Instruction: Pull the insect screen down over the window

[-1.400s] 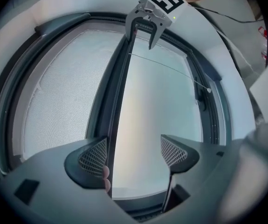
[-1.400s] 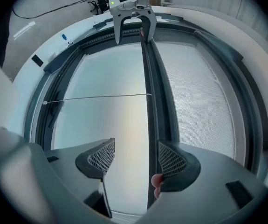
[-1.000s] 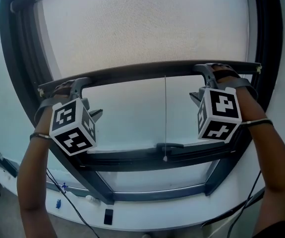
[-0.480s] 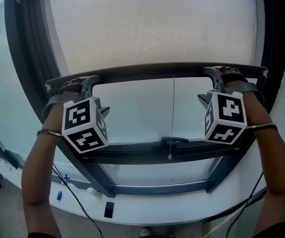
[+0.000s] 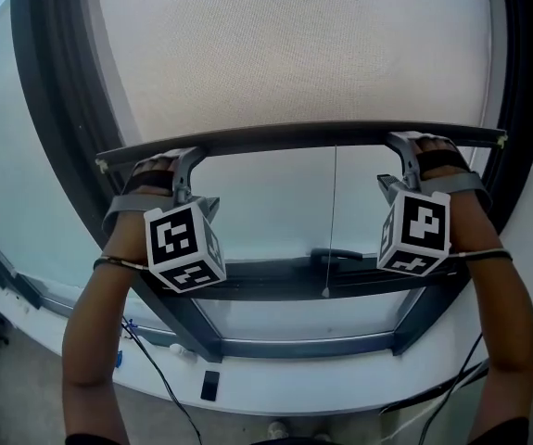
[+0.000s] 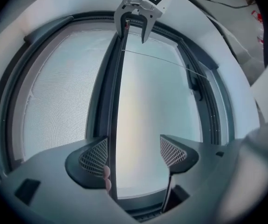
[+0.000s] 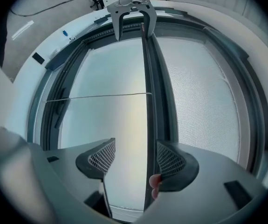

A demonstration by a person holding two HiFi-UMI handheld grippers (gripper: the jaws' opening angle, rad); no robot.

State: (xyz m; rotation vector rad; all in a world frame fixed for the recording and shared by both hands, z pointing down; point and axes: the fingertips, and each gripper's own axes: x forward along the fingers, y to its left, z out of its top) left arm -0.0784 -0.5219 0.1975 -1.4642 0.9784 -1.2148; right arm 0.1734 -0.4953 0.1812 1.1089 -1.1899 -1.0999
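The insect screen [image 5: 294, 54] is a pale mesh that covers the upper part of the window. Its dark bottom bar [image 5: 294, 137] runs across at mid height. My left gripper [image 5: 187, 160] hooks over the bar near its left end, my right gripper [image 5: 405, 148] near its right end. In the left gripper view the bar [image 6: 115, 101] passes between the jaws of the left gripper [image 6: 134, 155], against the left one; the jaws stand wide apart. In the right gripper view the bar [image 7: 147, 101] lies against the right jaw of the open right gripper [image 7: 134, 157]. A fingertip shows beside the bar in both views.
A thin pull cord [image 5: 333, 221] hangs from the bar to near the window handle [image 5: 336, 256]. The dark window frame [image 5: 62, 137] surrounds the pane. Below is a white sill [image 5: 340, 387] with a small dark object [image 5: 209, 385] and a cable [image 5: 155, 369].
The bottom bar has come down a little toward the window handle, with both grippers moving down on it. More mesh shows above the bar.
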